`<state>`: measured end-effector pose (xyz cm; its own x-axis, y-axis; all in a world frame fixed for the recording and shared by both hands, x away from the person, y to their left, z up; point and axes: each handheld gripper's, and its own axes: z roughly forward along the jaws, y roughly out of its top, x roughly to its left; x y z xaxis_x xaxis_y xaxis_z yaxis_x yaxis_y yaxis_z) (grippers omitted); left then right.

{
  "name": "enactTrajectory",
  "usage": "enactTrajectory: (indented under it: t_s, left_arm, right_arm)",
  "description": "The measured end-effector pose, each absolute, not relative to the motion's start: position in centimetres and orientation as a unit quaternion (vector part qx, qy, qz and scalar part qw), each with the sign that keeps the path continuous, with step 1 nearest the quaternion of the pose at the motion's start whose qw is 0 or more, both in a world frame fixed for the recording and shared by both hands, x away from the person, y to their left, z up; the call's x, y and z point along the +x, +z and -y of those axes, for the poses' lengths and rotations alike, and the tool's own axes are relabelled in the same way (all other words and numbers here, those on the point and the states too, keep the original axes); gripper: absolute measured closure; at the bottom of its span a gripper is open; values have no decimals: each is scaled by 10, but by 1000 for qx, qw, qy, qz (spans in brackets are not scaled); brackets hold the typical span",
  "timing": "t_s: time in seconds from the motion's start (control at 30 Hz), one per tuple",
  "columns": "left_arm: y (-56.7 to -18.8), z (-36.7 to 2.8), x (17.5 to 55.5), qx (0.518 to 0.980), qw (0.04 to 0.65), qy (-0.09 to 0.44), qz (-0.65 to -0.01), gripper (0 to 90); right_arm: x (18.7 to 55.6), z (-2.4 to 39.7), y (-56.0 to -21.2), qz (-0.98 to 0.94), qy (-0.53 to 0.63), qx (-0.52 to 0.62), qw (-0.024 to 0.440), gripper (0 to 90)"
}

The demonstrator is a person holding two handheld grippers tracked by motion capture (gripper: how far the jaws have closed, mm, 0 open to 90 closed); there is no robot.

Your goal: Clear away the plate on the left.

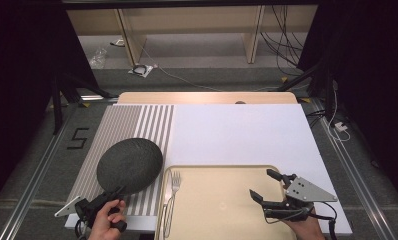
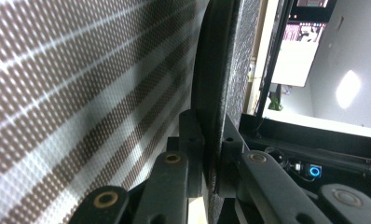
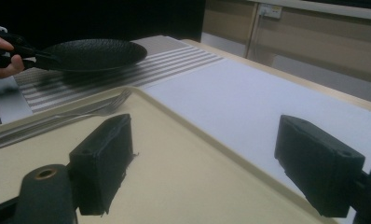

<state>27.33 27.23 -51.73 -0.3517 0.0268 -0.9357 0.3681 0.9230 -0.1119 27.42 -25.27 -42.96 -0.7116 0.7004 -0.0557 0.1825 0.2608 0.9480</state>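
Note:
A black, rough-textured round plate (image 1: 129,165) hangs tilted just above the striped placemat (image 1: 137,120) at the left. My left gripper (image 1: 116,191) is shut on its near rim, and in the left gripper view the plate's edge (image 2: 216,70) runs up from between the jaws of the left gripper (image 2: 210,135). A beige tray (image 1: 222,200) lies at the table's front centre, with a fork (image 1: 174,182) along its left side. My right gripper (image 1: 262,183) is open over the tray's right part, nothing between its jaws. In the right gripper view, the right gripper (image 3: 211,158) faces the plate (image 3: 92,53) and the fork (image 3: 81,112).
A white mat (image 1: 237,130) covers the table to the right of the placemat and behind the tray. A second piece of cutlery (image 1: 165,197) lies beside the fork. Cables (image 1: 187,80) trail over the floor beyond the table's far edge.

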Motion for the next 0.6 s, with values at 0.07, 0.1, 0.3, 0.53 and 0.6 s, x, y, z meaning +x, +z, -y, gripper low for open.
enactTrajectory:
  t_s: [0.07,0.1,0.3,0.53,0.6]
  left_arm:
    - [-517,-271,273,129,555,-158,-807,843]
    - [-516,-270,273,133,555,-160,-806,843]
    - [-513,-265,272,146,560,-169,-798,843]
    - [-511,-260,271,162,561,-179,-792,841]
    - [-510,-258,271,166,561,-183,-790,841]
  right_arm:
    - [274,253,-430,-756,534,292,243,200]
    - [274,253,-430,-756,534,292,243,200]
    - [274,253,-430,-756,533,292,243,199]
    - [274,253,-430,-756,534,290,244,200]
    - [274,253,-430,-756,533,292,244,199]
